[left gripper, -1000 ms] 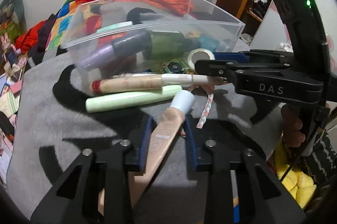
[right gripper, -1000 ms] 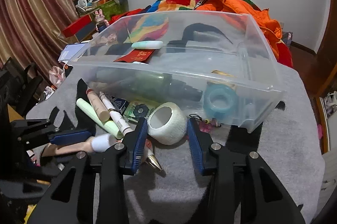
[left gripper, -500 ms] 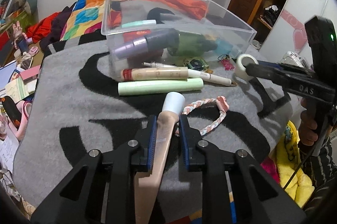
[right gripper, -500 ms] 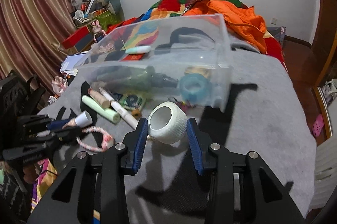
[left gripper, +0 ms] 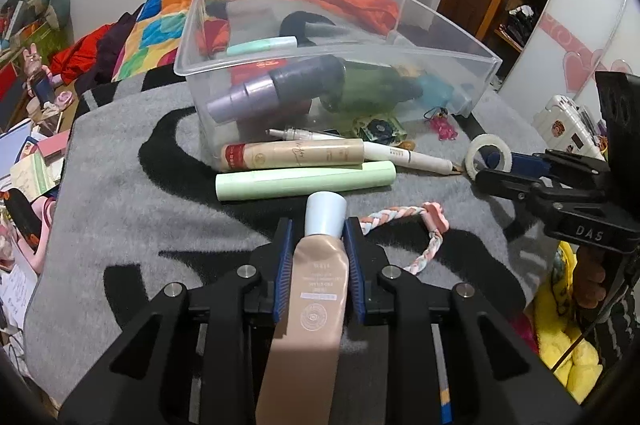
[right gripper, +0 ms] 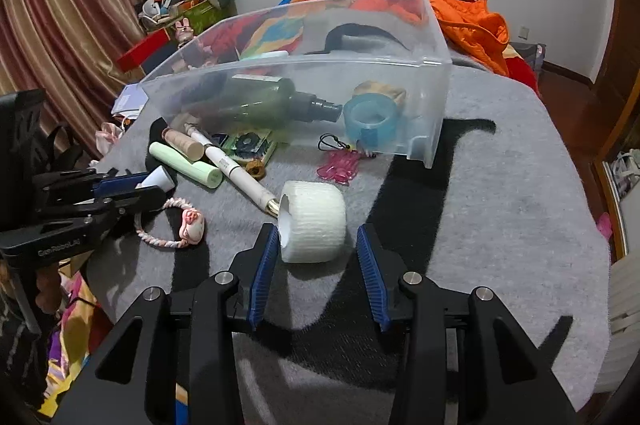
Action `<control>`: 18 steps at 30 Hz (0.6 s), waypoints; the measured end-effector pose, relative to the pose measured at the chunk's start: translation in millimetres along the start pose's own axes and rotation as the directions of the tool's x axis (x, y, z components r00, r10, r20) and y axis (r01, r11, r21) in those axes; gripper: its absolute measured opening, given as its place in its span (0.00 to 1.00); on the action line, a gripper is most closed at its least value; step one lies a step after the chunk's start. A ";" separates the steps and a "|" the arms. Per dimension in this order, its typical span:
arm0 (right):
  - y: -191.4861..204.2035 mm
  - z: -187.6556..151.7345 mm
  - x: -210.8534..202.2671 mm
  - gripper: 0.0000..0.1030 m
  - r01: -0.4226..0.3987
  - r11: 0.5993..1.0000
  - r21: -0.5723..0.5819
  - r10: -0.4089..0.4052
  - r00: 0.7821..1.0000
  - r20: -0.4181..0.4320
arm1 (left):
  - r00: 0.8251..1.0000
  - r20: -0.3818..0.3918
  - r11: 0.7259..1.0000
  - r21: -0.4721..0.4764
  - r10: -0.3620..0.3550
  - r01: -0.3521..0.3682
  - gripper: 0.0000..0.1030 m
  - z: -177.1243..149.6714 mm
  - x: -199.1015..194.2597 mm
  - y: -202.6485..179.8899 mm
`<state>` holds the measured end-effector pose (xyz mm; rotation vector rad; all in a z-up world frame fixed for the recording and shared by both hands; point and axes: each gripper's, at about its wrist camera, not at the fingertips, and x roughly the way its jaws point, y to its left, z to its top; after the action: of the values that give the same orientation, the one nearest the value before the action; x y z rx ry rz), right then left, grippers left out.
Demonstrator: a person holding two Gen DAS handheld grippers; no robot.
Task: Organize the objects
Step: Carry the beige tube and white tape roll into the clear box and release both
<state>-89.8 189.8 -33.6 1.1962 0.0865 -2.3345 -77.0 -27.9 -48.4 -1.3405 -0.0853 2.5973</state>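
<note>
While our left gripper point(left gripper: 316, 245) clenched the beige cosmetic tube point(left gripper: 316, 289), its pale blue cap point(left gripper: 325, 215) jutting past the pads, our right gripper point(right gripper: 318, 249) straddled the white gauze roll point(right gripper: 314, 223). Its left pad lay against the roll's open end; whether the right pad touched, we could not tell. The left jaws had just eased slightly wider, tube between them. We saw the roll resting on the grey blanket point(right gripper: 500, 193) in front of the clear plastic bin point(right gripper: 424, 73). Along the bin's near wall lay a green tube point(left gripper: 306, 181), a tan tube point(left gripper: 292, 156) and a white pen point(left gripper: 404, 159). A braided bracelet point(left gripper: 400, 221) sat just beside the held tube.
</note>
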 end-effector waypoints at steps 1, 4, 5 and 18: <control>0.6 0.6 0.6 0.36 0.003 1.000 0.000 -0.003 1.000 0.003 | 1.000 0.002 1.000 -0.003 0.002 -0.002 0.23 -0.1 -0.6 0.6; 1.4 2.3 -1.7 0.28 -0.007 1.000 0.003 0.007 1.000 0.021 | 1.000 0.018 1.000 -0.009 0.016 -0.016 0.21 -1.4 -8.7 1.6; 1.6 2.6 -3.7 0.28 -0.006 1.000 0.002 0.006 1.000 0.030 | 0.999 0.028 1.000 -0.012 0.015 -0.015 0.20 -1.5 -13.1 2.0; 7.6 22.4 -38.6 0.27 0.011 1.000 0.003 -0.012 0.990 0.138 | 0.982 0.187 1.000 -0.024 -0.007 0.011 0.19 23.8 -67.2 -3.9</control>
<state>-84.3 192.8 11.2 1.0343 0.0422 -2.4207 -57.9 -37.6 19.7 -1.0972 -0.1535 2.7168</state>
